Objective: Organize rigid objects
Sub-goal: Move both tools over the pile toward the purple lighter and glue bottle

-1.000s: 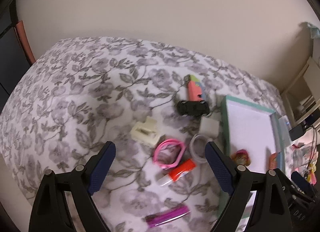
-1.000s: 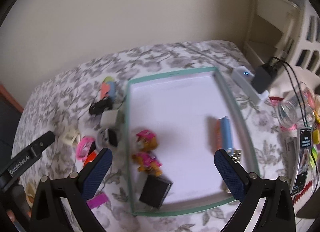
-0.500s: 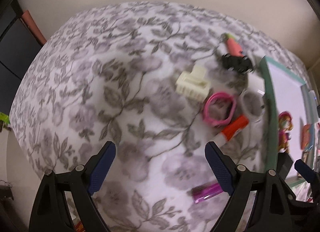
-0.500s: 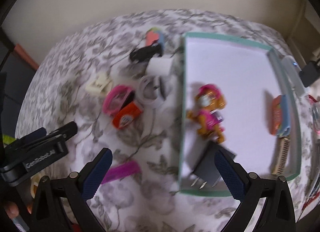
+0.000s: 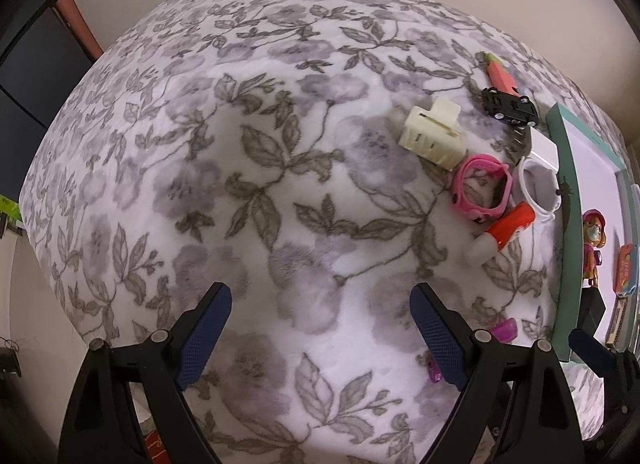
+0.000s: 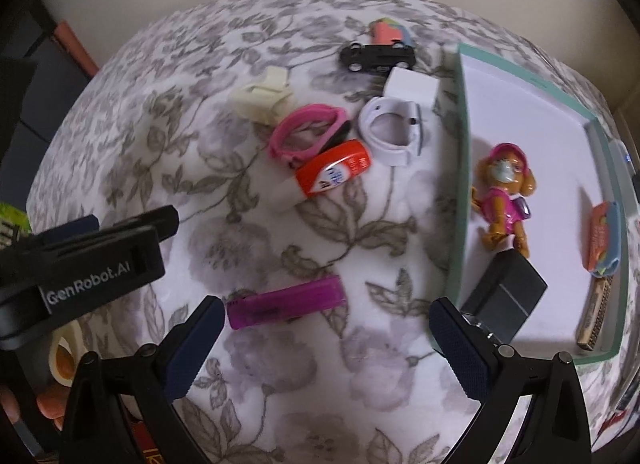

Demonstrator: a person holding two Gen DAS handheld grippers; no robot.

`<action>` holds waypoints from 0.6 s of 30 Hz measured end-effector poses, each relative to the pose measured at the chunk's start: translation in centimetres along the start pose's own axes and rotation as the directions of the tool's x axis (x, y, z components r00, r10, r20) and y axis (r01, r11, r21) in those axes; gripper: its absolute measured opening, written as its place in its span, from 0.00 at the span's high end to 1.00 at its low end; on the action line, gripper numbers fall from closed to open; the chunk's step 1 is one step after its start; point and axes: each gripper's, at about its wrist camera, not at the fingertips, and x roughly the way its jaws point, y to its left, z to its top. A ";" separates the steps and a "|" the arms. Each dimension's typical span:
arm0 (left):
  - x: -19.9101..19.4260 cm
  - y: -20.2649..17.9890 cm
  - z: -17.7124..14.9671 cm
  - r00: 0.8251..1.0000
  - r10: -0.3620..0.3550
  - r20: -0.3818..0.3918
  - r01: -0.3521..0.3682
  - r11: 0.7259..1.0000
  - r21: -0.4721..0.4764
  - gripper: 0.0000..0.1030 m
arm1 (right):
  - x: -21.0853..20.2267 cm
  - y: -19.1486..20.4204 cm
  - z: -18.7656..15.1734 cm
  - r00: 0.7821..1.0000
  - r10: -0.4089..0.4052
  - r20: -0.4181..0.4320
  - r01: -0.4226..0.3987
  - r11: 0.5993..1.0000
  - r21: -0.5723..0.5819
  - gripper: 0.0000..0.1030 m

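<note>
Loose things lie on the floral blanket (image 5: 248, 192): a cream hair claw (image 5: 434, 136), a pink watch band (image 6: 308, 132), a white band (image 6: 394, 132), an orange glue stick (image 6: 334, 174), a purple bar (image 6: 286, 302), a black toy car (image 6: 376, 56) and a white cube (image 6: 410, 86). The teal-rimmed box (image 6: 460, 184) holds a toy figure (image 6: 504, 192), a black block (image 6: 506, 294) and an orange-blue piece (image 6: 604, 242). My left gripper (image 5: 316, 304) stands open over bare blanket, left of the pile. My right gripper (image 6: 325, 312) is open above the purple bar, which shows by its left finger.
The box's near left corner sits close to my right gripper's right finger (image 6: 460, 344). The left gripper's body (image 6: 80, 260) crosses the right wrist view at the left. A dark cabinet (image 5: 24, 76) stands beyond the blanket's left edge. A wall runs behind.
Both grippers have tipped down toward the blanket. The left one slid left, off the pile. The right one moved from over the box to the blanket beside it, above the purple bar.
</note>
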 end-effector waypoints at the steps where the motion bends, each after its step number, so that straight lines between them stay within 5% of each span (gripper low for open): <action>1: 0.0 0.2 0.0 1.000 0.001 0.000 -0.001 1.000 -0.005 0.11 | 0.2 0.3 -0.1 1.000 -0.004 -0.004 0.004 1.000 -0.008 0.00; 18: 0.4 1.0 0.5 1.000 -0.011 -0.004 0.011 0.999 -0.041 0.11 | 3.9 3.4 -0.3 0.997 -0.019 -0.081 0.011 0.996 -0.086 0.00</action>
